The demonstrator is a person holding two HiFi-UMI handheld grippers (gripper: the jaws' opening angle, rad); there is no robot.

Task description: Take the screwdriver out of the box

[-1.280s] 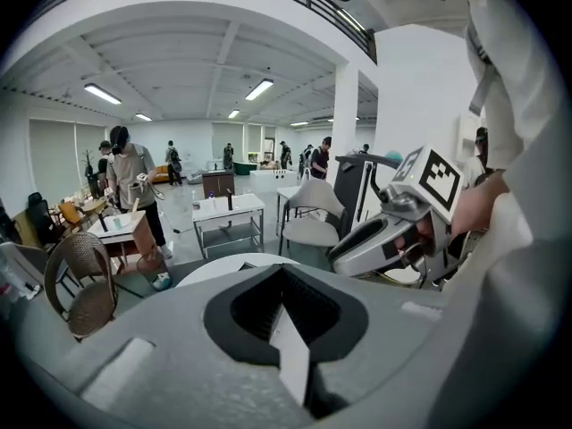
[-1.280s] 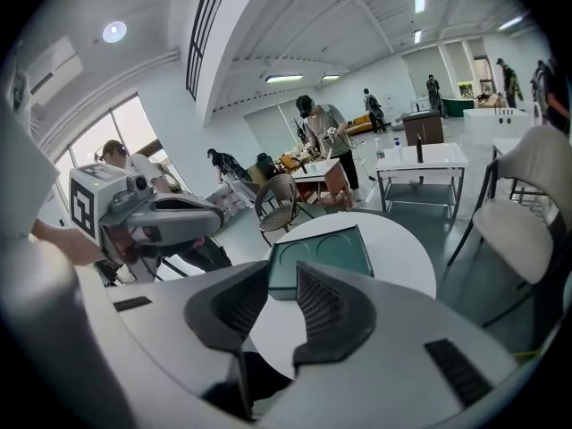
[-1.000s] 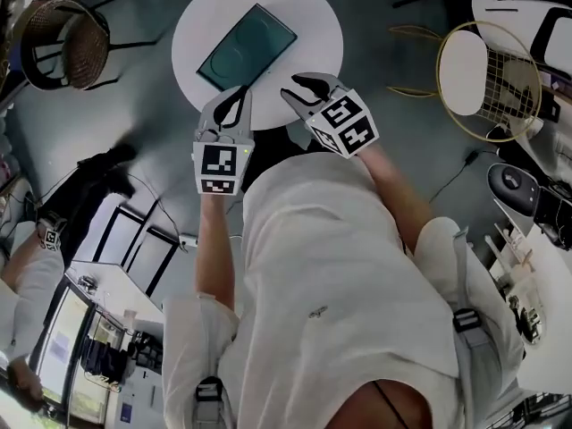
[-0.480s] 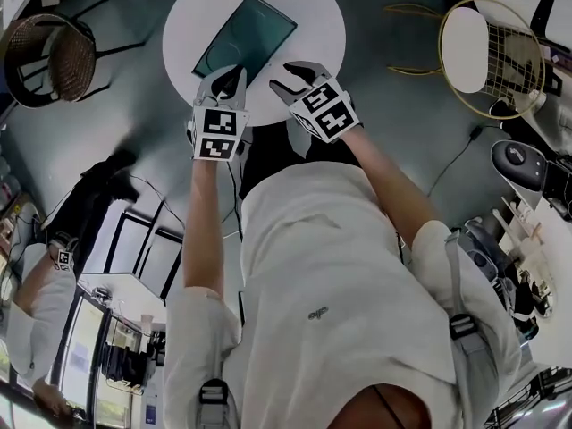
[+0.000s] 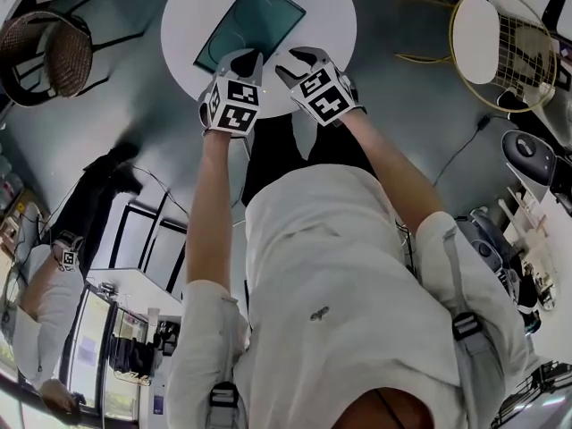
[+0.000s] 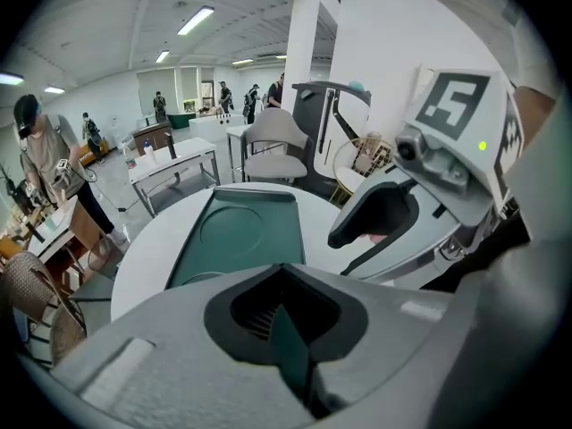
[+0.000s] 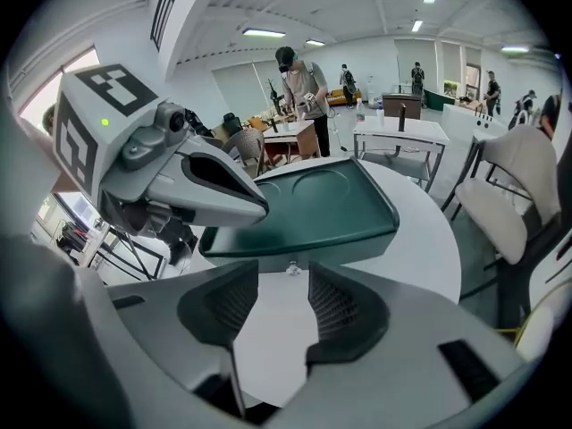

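A shut dark green box (image 5: 255, 25) with round shapes pressed into its lid lies on the round white table (image 5: 326, 16). No screwdriver shows. My left gripper (image 5: 246, 58) hovers at the box's near end, jaws together on nothing; in the left gripper view (image 6: 290, 329) only a green sliver shows between them. My right gripper (image 5: 299, 65) is beside it, just short of the box (image 7: 308, 204). Its jaws (image 7: 281, 307) have just been opening and stand open, with only bare table (image 7: 420, 239) and a small metal latch (image 7: 289, 266) beyond them.
A wicker chair (image 5: 49, 52) stands at the left of the table and a gold wire chair (image 5: 496, 52) at the right. A white chair (image 7: 500, 204) is close to the table's far side. A person (image 7: 299, 83) works at desks further back.
Both grippers have moved from the table's near edge in over the table to the box's near end, and sunk toward it. The right jaws have spread wider.
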